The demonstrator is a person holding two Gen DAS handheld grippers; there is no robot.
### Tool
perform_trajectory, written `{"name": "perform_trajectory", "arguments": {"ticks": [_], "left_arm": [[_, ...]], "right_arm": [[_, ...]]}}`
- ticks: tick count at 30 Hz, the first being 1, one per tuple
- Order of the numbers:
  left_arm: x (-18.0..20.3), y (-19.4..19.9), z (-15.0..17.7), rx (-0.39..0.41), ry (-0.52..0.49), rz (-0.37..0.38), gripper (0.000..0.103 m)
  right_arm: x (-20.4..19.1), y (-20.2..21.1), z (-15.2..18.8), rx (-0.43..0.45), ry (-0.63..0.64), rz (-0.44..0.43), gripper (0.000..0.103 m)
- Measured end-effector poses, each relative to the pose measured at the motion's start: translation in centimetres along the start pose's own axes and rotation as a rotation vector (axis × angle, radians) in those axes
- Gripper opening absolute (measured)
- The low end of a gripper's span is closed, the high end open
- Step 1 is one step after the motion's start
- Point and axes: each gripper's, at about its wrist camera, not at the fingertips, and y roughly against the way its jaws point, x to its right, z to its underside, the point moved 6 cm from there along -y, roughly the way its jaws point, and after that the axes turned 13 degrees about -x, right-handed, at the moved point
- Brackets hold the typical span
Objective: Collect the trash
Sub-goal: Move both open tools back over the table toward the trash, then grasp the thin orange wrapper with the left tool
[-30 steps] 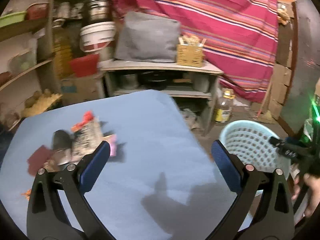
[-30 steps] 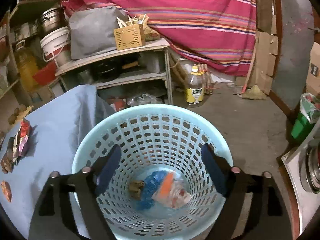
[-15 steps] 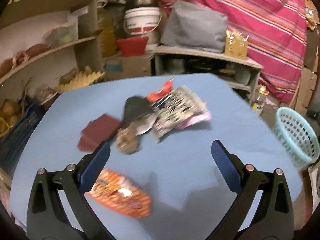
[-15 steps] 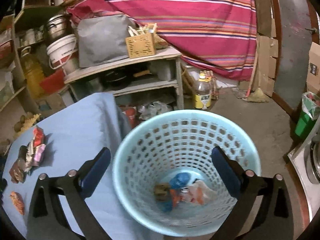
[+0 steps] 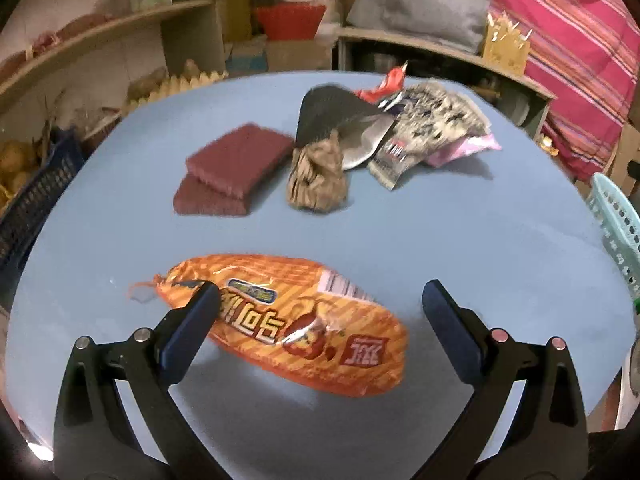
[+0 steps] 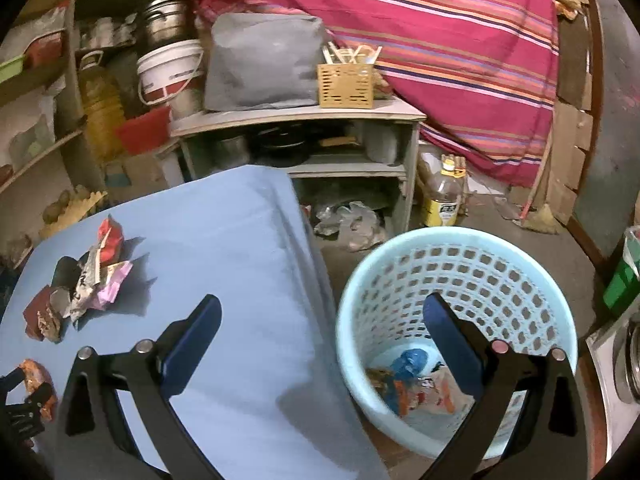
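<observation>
Since a second ago, the left gripper point(image 5: 318, 312) has swung away from the basket side and dropped low over the table point(image 5: 460, 240), and the right gripper point(image 6: 322, 330) has slid off the basket toward the table edge while its jaws went from nearly wide to fully wide. Biggest of all is the blue table, with the light blue trash basket point(image 6: 460, 248) standing on the floor just beside its corner. Some trash already lies at the basket's bottom: a blue scrap point(image 6: 410, 360) and orange and white wrappers. On the table near the front lies an orange snack bag point(image 5: 288, 320) with big white Korean letters, a small blue and yellow badge, a red square with white letters, and a white barcode patch; I cannot read the words for sure. Both left jaws stand wide apart with nothing held, the bag lying between them, and its left finger point(image 5: 188, 332) shows in front of the bag's end. Farther back sit two dark red scrub pads point(image 5: 232, 164), stacked. Next to them is a brown crumpled lump point(image 5: 318, 176), then a pile of wrappers point(image 5: 420, 128), black and white, silver, pink and red, print too blurry to read. The right gripper holds nothing.
</observation>
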Motion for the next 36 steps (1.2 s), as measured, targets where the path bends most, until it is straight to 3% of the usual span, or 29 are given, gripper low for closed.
{"name": "perform_trajectory", "arguments": {"ticks": [6,9,15,18,20,22,24,36], "left_arm": [[0.2,-0.8,0.4,-0.040,-0.014,-0.041,0.096],[0.3,-0.8,0.2,-0.041,-0.011,-0.041,0.088],[0.9,-0.5,0.3,-0.026,-0.043,-0.001,0.060],[0.5,-0.4,0.1,-0.023,-0.040,0.002,0.040],[-0.2,-0.3,0.0,-0.024,-0.027,0.005,0.020],[-1.1,-0.4,-0.3,-0.030,-0.008,0.022,0.012],[-1.9,-0.4,-0.6,-0.037,0.008,0.055,0.008],[-6.7,1.0,-2.2,0.001,0.092,0.059,0.005]], "right_arm": [[-1.9,-0.4,-0.1,-0.014,0.021,-0.025,0.099],[-2.6,-0.7,-0.1,-0.017,0.033,-0.027,0.099],[-3.8,-0.9,-0.1,-0.021,0.050,-0.033,0.099],[-4.5,-1.2,-0.1,-0.028,0.061,-0.040,0.099],[-5.1,-1.3,0.0,-0.030,0.068,-0.043,0.099],[-5.6,-1.3,0.0,-0.030,0.077,-0.047,0.099],[-6.2,-1.4,0.1,-0.031,0.086,-0.052,0.099],[-8.0,-1.5,-0.2,-0.030,0.101,-0.076,0.099]]}}
